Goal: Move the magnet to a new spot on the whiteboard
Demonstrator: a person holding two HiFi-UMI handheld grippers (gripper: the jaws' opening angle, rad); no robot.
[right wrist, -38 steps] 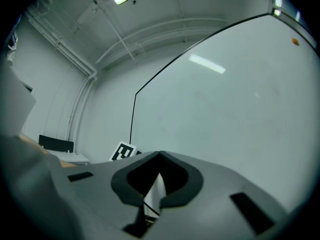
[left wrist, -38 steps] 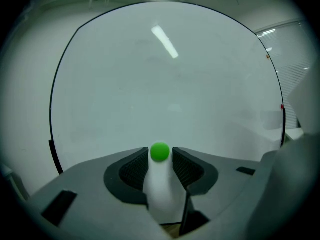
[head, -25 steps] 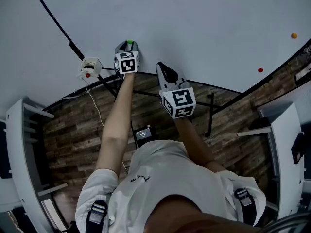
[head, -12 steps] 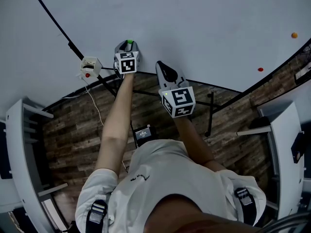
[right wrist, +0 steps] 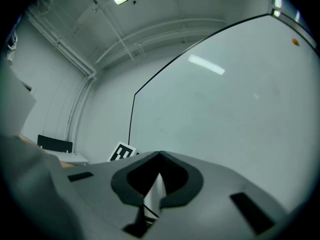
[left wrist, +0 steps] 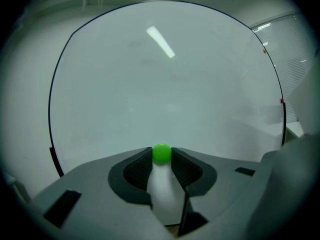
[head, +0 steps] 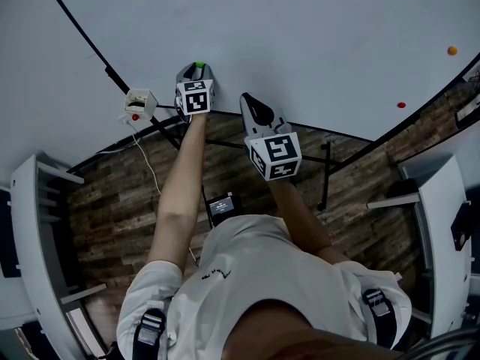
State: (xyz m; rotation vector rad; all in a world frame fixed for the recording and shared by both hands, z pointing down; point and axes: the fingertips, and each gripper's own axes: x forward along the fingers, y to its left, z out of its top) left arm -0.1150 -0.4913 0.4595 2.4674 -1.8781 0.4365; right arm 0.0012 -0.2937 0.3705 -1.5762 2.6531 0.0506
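A small green magnet [head: 200, 65] sits on the whiteboard [head: 300, 36] near its lower edge. My left gripper [head: 196, 69] points at the board, and its jaws have just been closing. In the left gripper view the green magnet [left wrist: 161, 153] sits between the two dark pads [left wrist: 137, 166] at their tips, touching both, so my left gripper [left wrist: 161, 155] is shut on it. To the right, a little back from the board, my right gripper [head: 251, 103] has nothing in it. In the right gripper view my right gripper [right wrist: 160, 155] is shut, its jaw tips meeting.
An orange magnet [head: 452, 51] and a red magnet [head: 401, 105] stick to the board far right. A white box [head: 139, 102] with a cable hangs at the board's lower frame, left of my left gripper. White tables [head: 30, 223] flank the person on the wooden floor.
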